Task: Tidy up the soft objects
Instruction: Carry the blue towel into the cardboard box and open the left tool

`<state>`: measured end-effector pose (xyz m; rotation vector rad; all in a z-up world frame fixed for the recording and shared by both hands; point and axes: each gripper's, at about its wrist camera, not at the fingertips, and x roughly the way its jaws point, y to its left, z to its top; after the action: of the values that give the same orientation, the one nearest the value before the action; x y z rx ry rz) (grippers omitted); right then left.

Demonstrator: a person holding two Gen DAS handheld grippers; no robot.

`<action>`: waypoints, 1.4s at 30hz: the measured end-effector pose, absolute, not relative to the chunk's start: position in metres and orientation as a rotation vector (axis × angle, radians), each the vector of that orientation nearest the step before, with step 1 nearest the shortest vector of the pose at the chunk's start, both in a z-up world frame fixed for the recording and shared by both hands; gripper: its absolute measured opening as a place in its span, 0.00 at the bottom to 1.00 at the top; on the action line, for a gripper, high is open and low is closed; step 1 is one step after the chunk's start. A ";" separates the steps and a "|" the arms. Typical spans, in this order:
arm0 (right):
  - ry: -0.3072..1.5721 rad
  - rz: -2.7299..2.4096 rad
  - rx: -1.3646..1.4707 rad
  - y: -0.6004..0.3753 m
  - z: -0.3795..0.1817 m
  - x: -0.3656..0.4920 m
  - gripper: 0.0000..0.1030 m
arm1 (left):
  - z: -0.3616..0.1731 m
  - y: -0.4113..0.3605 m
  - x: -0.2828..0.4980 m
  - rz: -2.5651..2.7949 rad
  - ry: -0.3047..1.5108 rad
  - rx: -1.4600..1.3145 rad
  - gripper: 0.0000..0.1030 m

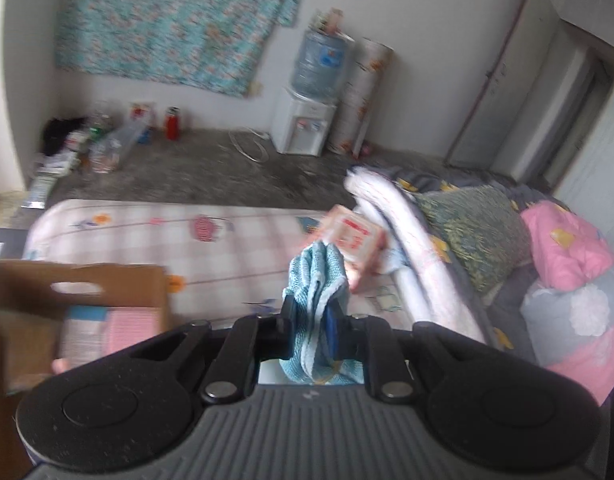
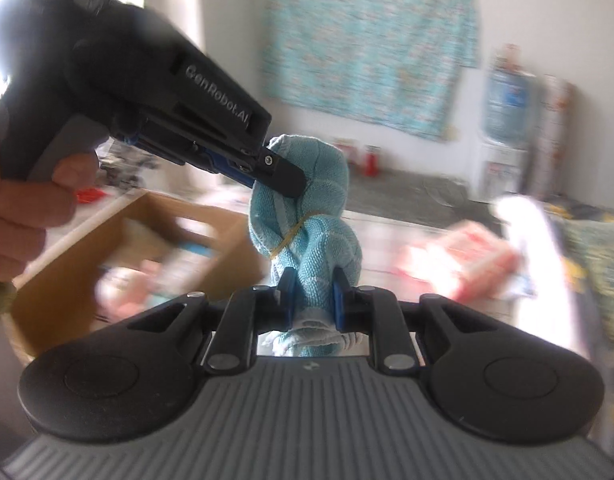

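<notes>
A light blue towel (image 2: 319,216), bunched and bound by a yellow rubber band, hangs in the air between both grippers. My right gripper (image 2: 315,292) is shut on its lower end. My left gripper (image 2: 285,178), held in a person's hand, comes in from the upper left and is shut on the towel's upper end. In the left wrist view the same blue towel (image 1: 317,280) is pinched in my left gripper (image 1: 313,312). An open cardboard box (image 1: 79,280) with folded items inside sits on the bed at the left, and the cardboard box (image 2: 107,240) shows below the towel.
A pink and red package (image 1: 355,240) lies on the checked mattress (image 1: 147,232). Rolled bedding, a patterned pillow (image 1: 471,224) and pink quilts (image 1: 567,248) pile up at the right. Beyond the bed are a concrete floor, a water dispenser (image 1: 307,120) and floor clutter at the left wall.
</notes>
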<state>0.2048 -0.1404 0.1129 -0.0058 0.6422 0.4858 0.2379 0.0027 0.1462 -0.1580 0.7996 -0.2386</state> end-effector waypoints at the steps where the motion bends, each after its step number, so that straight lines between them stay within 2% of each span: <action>1: 0.644 0.527 0.007 -0.123 0.116 0.202 0.16 | 0.149 0.021 0.229 -0.206 0.789 -0.157 0.15; 11: 0.832 0.856 0.182 0.061 0.108 0.191 0.16 | 0.126 0.179 0.181 0.098 0.828 -0.227 0.15; 19: 1.014 0.853 0.235 0.155 0.061 0.193 0.19 | 0.072 0.231 0.203 0.186 0.981 -0.119 0.15; 23: 1.068 0.836 0.215 0.157 0.044 0.194 0.24 | 0.040 0.236 0.217 0.179 1.077 -0.031 0.14; 28: 1.010 0.806 0.159 0.125 0.052 0.192 0.25 | 0.012 0.235 0.229 0.208 1.138 0.117 0.14; 37: 0.935 0.806 0.163 0.071 0.072 0.193 0.29 | 0.019 0.229 0.238 0.186 1.155 0.380 0.14; 42: 0.939 0.815 0.185 0.066 0.070 0.204 0.30 | 0.010 0.228 0.253 0.164 1.180 0.384 0.15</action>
<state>0.2040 0.0657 0.0702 0.1849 0.9393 0.8150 0.2525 0.2285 0.0095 0.3835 1.1797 0.1641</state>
